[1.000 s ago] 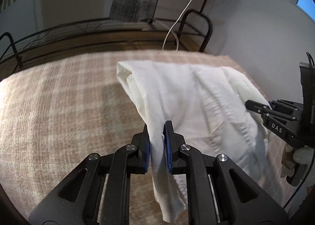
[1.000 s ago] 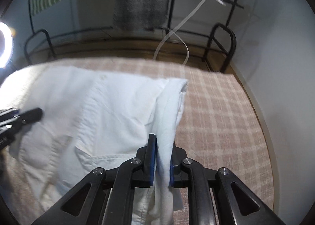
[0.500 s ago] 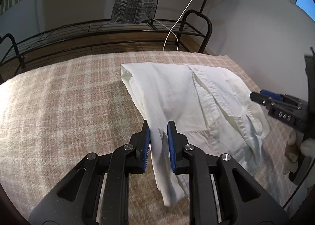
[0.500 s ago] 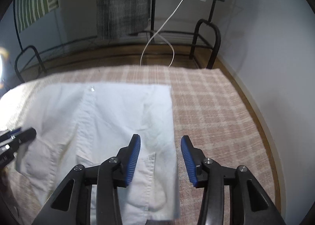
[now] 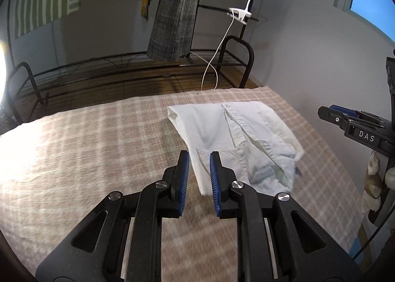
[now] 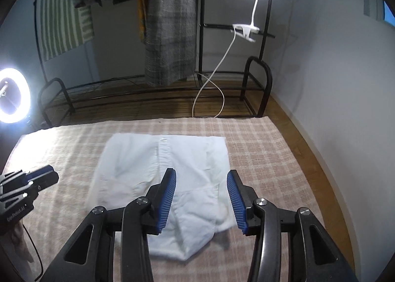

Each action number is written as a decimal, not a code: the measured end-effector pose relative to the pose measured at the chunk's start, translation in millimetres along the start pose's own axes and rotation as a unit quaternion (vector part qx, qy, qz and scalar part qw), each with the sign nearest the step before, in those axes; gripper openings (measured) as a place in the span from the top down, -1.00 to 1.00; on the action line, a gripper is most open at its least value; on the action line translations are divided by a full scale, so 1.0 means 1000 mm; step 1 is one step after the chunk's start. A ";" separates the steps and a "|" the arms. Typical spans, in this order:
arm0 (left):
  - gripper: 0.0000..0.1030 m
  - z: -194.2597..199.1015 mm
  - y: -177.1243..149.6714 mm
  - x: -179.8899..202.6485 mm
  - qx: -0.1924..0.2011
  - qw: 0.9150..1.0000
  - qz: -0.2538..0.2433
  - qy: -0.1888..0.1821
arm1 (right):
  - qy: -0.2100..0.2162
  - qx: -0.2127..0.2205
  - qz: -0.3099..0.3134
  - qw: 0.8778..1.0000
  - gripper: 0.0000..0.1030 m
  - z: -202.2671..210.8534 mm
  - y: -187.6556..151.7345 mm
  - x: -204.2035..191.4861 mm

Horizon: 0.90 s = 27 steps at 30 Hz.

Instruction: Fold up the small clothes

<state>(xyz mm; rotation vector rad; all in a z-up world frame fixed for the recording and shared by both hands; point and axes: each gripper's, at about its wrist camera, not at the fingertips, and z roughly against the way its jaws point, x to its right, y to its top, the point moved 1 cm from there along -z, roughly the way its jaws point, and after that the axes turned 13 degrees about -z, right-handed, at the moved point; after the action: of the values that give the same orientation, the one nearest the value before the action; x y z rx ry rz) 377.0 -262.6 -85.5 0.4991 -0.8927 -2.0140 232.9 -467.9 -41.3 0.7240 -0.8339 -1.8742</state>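
Observation:
A small white button shirt (image 6: 163, 171) lies folded on the beige checked cloth (image 6: 259, 148); it also shows in the left wrist view (image 5: 234, 143). My right gripper (image 6: 201, 189) is wide open and empty, raised above the shirt's near part. My left gripper (image 5: 199, 171) is open with a narrow gap, above the shirt's left edge; the cloth no longer sits between its blue pads (image 5: 184, 178). The right gripper shows at the right edge of the left wrist view (image 5: 355, 129), and the left gripper at the left edge of the right wrist view (image 6: 24, 183).
A black metal clothes rack (image 6: 256, 84) with a hanging grey checked garment (image 6: 170, 35) stands beyond the cloth's far edge. A clip lamp with white cord (image 6: 244, 30) hangs there. A ring light (image 6: 13, 95) glows at left. A wall (image 6: 333, 84) runs along the right.
Both grippers let go of the shirt and lifted back. The shirt dropped flat onto the cloth. The right jaws opened wide, the left ones a little.

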 end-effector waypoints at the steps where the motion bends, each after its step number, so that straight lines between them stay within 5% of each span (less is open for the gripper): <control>1: 0.70 0.009 -0.001 0.000 0.001 1.000 -0.002 -0.001 | 0.004 0.003 -0.002 1.000 0.14 0.012 -0.003 -0.004; 9: 0.64 0.087 -0.036 0.003 0.008 1.000 -0.026 0.007 | 0.030 0.017 -0.028 0.999 0.05 0.085 -0.039 -0.029; 11: 0.15 0.105 -0.046 0.005 0.012 0.999 -0.034 0.009 | 0.029 0.024 -0.022 0.999 -0.01 0.101 -0.053 -0.038; 12: 0.11 0.115 -0.052 0.005 0.018 0.999 -0.039 0.011 | 0.027 0.027 -0.018 0.999 -0.01 0.108 -0.058 -0.043; 22: 0.02 0.166 -0.096 0.002 0.032 0.998 -0.048 0.024 | 0.036 0.039 -0.030 0.998 -0.17 0.146 -0.107 -0.067; 27: -0.11 0.177 -0.113 0.000 0.044 0.998 -0.038 0.017 | 0.041 0.062 -0.043 0.996 -0.49 0.160 -0.119 -0.073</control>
<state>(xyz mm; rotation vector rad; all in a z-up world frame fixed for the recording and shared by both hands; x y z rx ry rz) 204.1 -147.7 -52.2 0.6234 -0.9570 -2.0352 78.6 -321.7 -30.1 0.9201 -0.8845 -1.8686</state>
